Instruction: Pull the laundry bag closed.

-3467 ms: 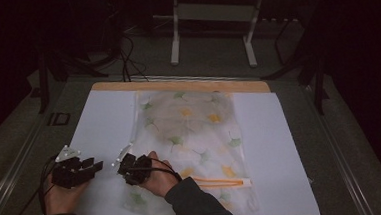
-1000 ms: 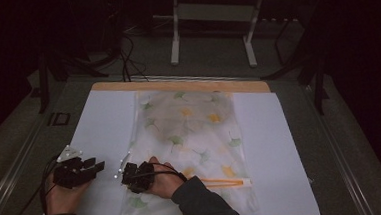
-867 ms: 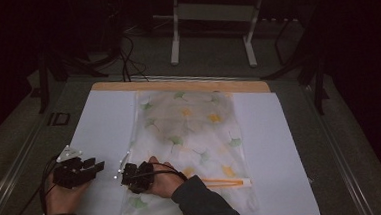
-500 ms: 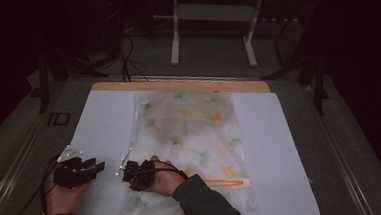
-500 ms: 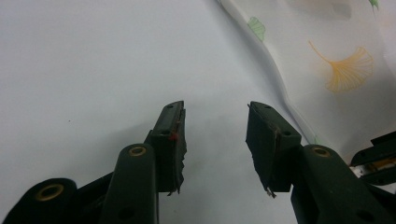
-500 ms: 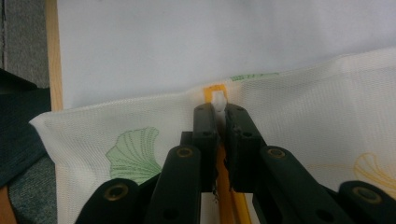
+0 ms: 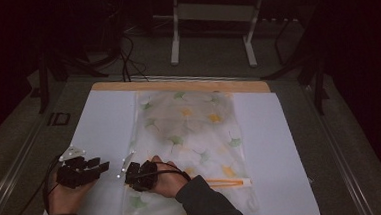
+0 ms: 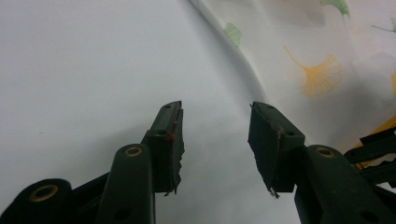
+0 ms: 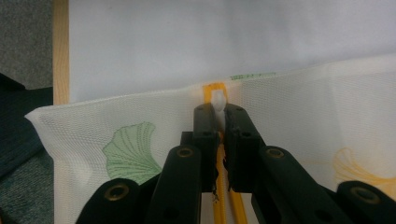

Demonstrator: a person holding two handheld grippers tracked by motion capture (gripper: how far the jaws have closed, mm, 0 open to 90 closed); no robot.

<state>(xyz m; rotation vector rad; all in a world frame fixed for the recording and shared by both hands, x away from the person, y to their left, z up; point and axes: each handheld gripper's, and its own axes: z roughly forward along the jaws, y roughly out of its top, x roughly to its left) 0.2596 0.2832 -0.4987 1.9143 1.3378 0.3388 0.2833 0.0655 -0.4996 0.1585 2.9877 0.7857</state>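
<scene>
Gripping the zipper pull [image 9: 218, 100] low in the right gripper view, the right gripper [image 9: 220, 114] has just clenched. High view: mesh bag [image 7: 190, 132] lies centre, zipper [image 7: 225, 182] lower right. Left gripper [image 8: 215, 133], released, should pin fabric before pulling.

The mesh bag [image 7: 190, 132] is translucent white, printed with green and yellow-orange ginkgo leaves; its zipper [image 9: 219, 196] runs as a yellow-orange band with a white pull tab [image 9: 218, 100]. It lies on a plain white sheet [image 7: 104, 118] over a pale wooden board [image 7: 177, 83]. Both grippers, the left gripper [image 7: 102, 167] and the right gripper [image 7: 124, 172], are black with brass-coloured rivets.
</scene>
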